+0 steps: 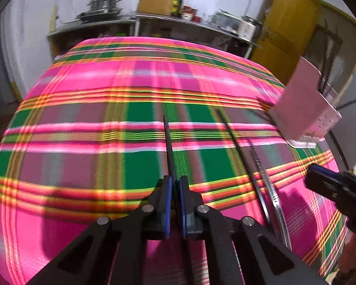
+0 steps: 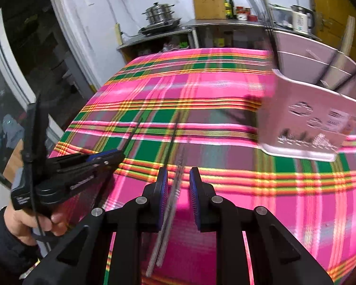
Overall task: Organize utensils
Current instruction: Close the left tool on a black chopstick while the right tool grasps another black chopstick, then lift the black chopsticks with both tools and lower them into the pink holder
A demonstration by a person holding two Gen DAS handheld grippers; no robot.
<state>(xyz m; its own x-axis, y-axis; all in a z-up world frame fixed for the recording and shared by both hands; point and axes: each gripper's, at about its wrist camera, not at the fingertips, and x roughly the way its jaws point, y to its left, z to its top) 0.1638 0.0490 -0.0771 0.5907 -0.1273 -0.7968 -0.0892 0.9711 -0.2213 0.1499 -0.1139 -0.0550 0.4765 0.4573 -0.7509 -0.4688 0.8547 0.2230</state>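
Observation:
My left gripper is shut on a black chopstick that points forward over the plaid tablecloth; the same gripper shows in the right wrist view. A second black chopstick and a silver one lie on the cloth to its right. My right gripper is open just above those two, and the silver chopstick runs between its jaws, beside the black one. The right gripper shows at the right edge of the left wrist view. A pink utensil holder stands at the right; it also shows in the left wrist view.
The pink and green plaid cloth covers the table. Behind it stand a metal counter with steel pots, a wooden board, bottles and a kettle. A yellow door is at the back right.

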